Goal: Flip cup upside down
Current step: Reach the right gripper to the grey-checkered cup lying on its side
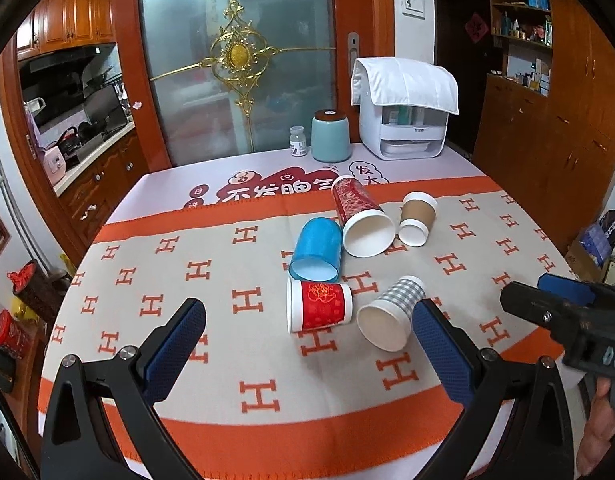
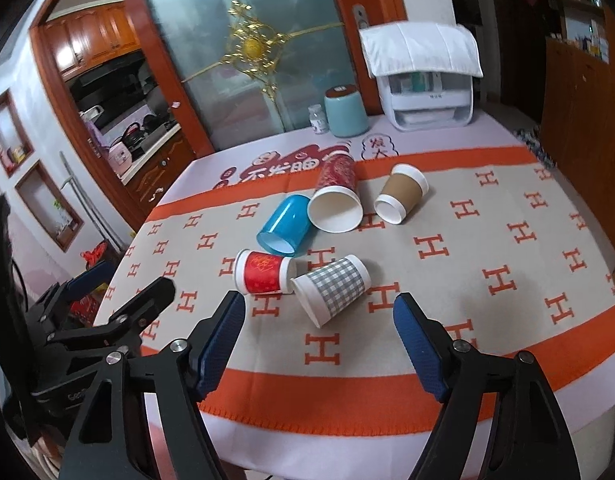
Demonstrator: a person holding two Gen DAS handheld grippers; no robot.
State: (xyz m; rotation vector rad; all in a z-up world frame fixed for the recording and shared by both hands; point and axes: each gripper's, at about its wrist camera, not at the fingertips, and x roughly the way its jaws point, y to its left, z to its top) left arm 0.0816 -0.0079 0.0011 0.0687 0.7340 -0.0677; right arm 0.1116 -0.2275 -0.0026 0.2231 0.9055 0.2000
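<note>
Several cups lie on their sides on the orange-and-beige cloth (image 1: 235,340): a blue plastic cup (image 1: 317,250) (image 2: 285,220), a tall red patterned cup (image 1: 359,218) (image 2: 335,196), a brown sleeved cup (image 1: 416,216) (image 2: 401,192), a small red-and-white cup (image 1: 319,306) (image 2: 265,272) and a grey checked cup (image 1: 391,312) (image 2: 333,286). My left gripper (image 1: 309,316) is open and empty, above the cloth just short of the red-and-white and checked cups. My right gripper (image 2: 319,308) is open and empty, just short of the checked cup.
At the table's far edge stand a small white bottle (image 1: 297,141), a teal jar (image 1: 330,136) and a white appliance under a white cloth (image 1: 405,114). A glass door (image 1: 239,60) is behind. Wooden cabinets (image 1: 555,140) stand right. The right gripper shows in the left wrist view (image 1: 547,300).
</note>
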